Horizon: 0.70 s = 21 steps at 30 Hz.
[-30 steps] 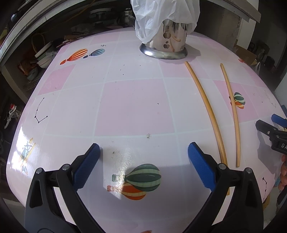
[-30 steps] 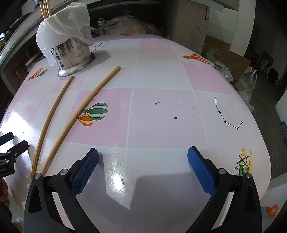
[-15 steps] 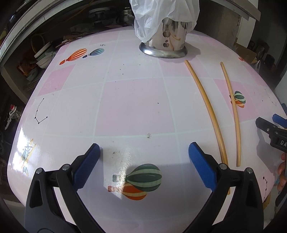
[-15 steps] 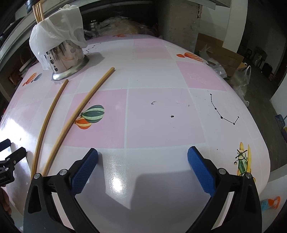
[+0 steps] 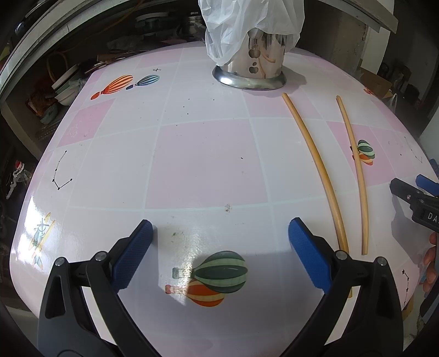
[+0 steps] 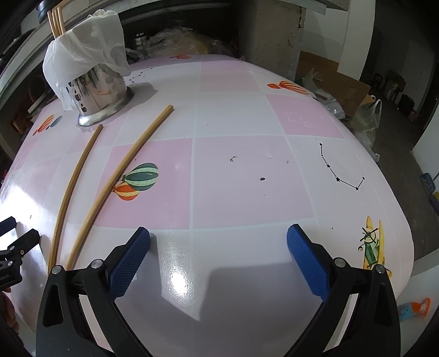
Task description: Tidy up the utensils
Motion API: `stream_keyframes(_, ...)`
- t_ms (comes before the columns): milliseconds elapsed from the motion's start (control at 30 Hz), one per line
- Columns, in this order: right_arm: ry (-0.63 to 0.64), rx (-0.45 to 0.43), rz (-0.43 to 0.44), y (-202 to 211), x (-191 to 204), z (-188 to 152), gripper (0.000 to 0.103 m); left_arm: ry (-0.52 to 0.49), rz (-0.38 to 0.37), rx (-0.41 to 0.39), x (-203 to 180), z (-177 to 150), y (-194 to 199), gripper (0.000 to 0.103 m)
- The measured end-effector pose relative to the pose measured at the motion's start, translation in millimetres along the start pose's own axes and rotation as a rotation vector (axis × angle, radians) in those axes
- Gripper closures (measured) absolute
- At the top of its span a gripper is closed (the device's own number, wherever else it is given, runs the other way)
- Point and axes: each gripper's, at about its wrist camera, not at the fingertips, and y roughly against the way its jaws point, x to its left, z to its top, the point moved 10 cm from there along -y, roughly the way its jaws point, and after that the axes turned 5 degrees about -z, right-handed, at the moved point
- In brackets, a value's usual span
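The left gripper (image 5: 219, 241) with its blue-padded black fingers is spread wide over the glossy pink-and-white checked table (image 5: 205, 164), holding nothing, and the right gripper (image 6: 218, 244) hangs the same way, jaws apart and empty. The near ends of the two long tan bamboo chopsticks (image 6: 120, 175) slip behind the fingers, so those tips are hidden. They lie side by side but apart on the table, between the two grippers, their far ends pointing at the perforated shiny steel utensil holder (image 6: 101, 98). A crumpled white plastic bag (image 6: 82, 55) drapes over it and hides its rim; a few more sticks (image 6: 56, 19) poke out above. Since a second ago the right gripper has eased back a little and the holder sits lower in its view; the left has hardly shifted. Fingers of the person's right hand (image 5: 430, 263) show at the left view's edge.
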Motion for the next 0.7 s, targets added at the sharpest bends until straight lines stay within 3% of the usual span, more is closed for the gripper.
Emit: stream_keyframes(700, -0.001, -0.012, 0.005, 0.9, 0.4, -2.0, 0.006, -0.015, -0.007, -0.027, -1.5, -0.5, 0.6, 0.007)
